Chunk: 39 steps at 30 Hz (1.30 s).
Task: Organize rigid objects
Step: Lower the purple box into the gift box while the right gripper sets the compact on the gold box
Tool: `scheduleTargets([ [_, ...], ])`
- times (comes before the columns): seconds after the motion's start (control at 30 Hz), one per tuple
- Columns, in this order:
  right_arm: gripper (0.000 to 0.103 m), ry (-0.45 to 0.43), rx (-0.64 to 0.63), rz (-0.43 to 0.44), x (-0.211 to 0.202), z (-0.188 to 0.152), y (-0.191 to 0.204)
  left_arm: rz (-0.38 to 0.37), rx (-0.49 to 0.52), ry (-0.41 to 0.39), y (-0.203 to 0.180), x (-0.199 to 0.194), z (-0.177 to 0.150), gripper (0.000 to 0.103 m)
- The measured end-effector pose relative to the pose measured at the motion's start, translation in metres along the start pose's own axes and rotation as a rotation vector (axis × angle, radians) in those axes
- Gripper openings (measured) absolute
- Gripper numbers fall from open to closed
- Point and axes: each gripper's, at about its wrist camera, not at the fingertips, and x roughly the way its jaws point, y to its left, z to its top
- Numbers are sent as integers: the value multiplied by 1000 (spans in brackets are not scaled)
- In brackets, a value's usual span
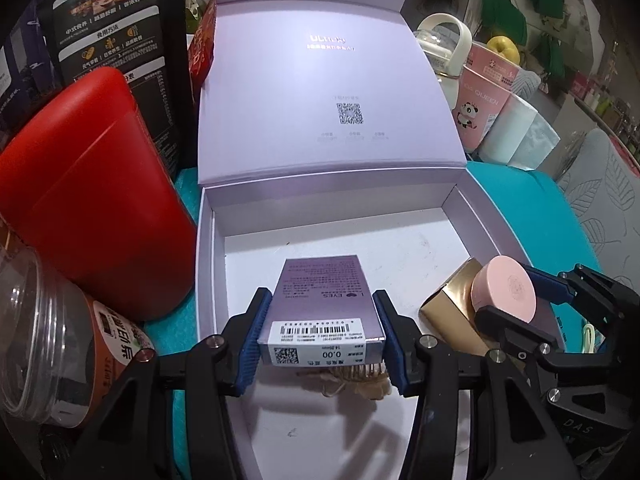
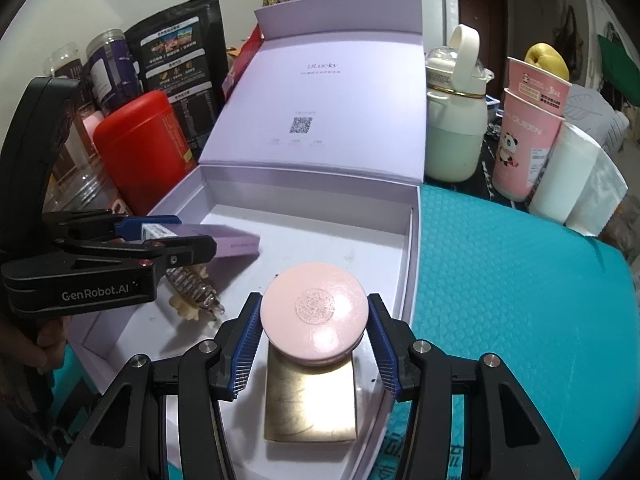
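Grip, left: my left gripper has its pads closed flat on the two long sides of the purple carton, barcode label toward me, so it hangs level above the lavender gift box.
Grip, right: my right gripper pinches the pink round compact across its rim, lid up, jaws only part-way apart because the compact fills them.
Under the compact: gold box lies on the gift box floor, at its near right corner; whether the compact touches it I cannot tell.
Under the carton: a metal hair claw sits on the floor near the left wall, so I judge the carton needs the bare floor further in.
Beyond: the hinged lid stands open at the far wall, leaving the tray free from above.
Outside, left of the gift box: red canister.
Outside, right of it: teal mat, bare.
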Motion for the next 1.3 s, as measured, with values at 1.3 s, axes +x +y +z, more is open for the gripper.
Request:
scheduleTargets([
  [1.3,59,-50,-8,-72,-20,4,7,6,-53,59,-1,-8,-4,79],
])
